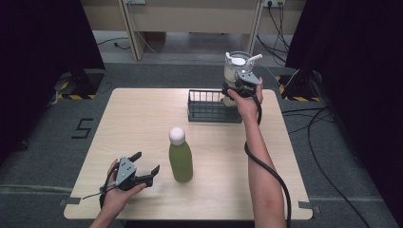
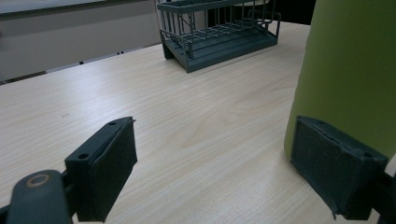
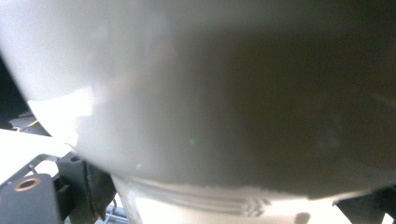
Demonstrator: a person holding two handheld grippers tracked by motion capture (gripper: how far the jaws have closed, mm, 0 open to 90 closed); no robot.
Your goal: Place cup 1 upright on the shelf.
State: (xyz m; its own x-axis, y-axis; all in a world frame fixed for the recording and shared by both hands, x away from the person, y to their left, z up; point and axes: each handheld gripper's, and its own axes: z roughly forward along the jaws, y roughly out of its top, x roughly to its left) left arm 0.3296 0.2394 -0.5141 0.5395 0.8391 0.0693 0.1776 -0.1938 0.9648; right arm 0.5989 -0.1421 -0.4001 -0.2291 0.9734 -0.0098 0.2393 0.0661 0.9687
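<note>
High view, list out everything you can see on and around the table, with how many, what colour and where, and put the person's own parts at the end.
Table: one, light wood, centre of the high view.
Bottle: one, green with a white round cap, upright on the table's near middle, just right of the left gripper.
Wire basket: one, dark grey, on the table's far side.
Cup: one, pale and translucent, with a white lid and a straw, held above the basket's right end.
Cables: several, black, on the grey floor to the right.
Left gripper: one, black, open, low over the table's near left, jaws toward the bottle.
Right gripper: one, black, shut on the cup.
Forearms: two, rising from the bottom edge.
</note>
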